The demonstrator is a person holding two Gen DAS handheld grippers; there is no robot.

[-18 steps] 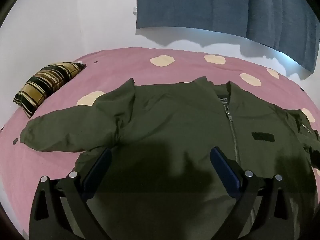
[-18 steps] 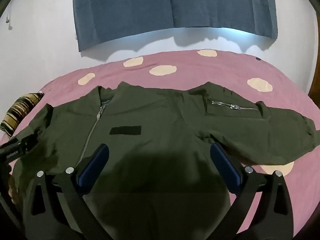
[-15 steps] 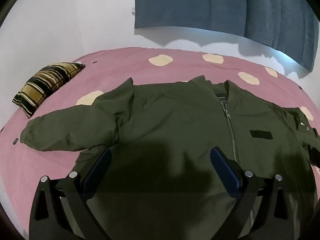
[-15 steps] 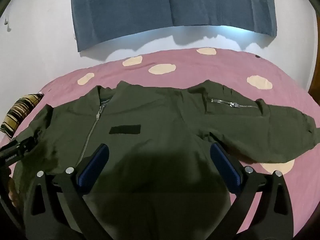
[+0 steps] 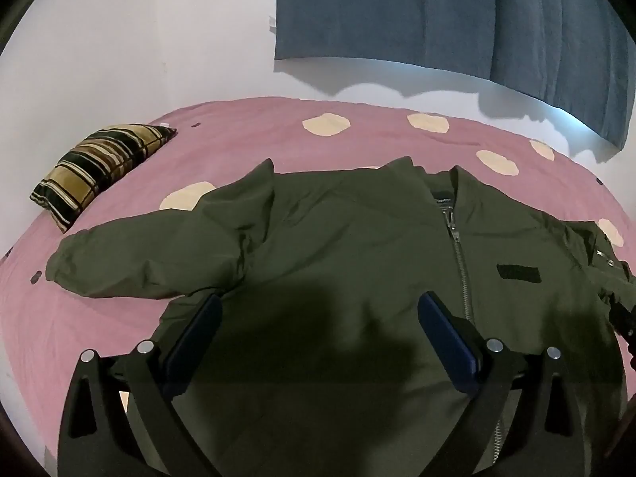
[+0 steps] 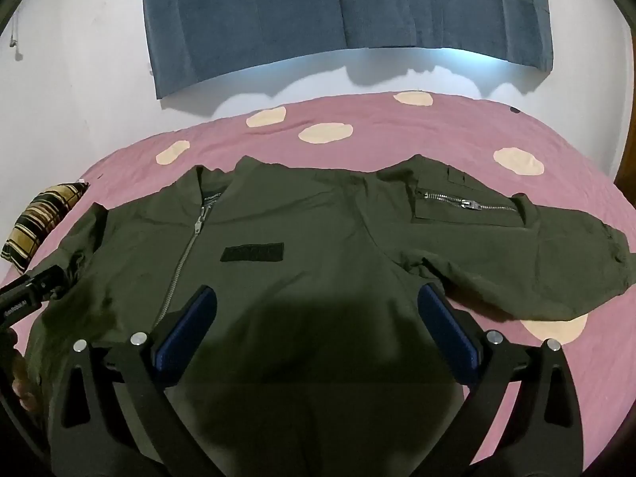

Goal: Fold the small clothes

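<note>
Jacket (image 5: 357, 254) olive, zipped, front up, spread flat across middle of pink dotted bed (image 5: 246, 135); both sleeves out to sides. No fold made yet; sleeves and body all left to do. Left hand-held gripper (image 5: 318, 314) and right hand-held gripper (image 6: 318, 306) hover over near hem, jaws wide, holding nothing. Bare bed beyond collar and both sleeve ends. Striped pillow (image 5: 99, 167) far left, clear of jacket.
</note>
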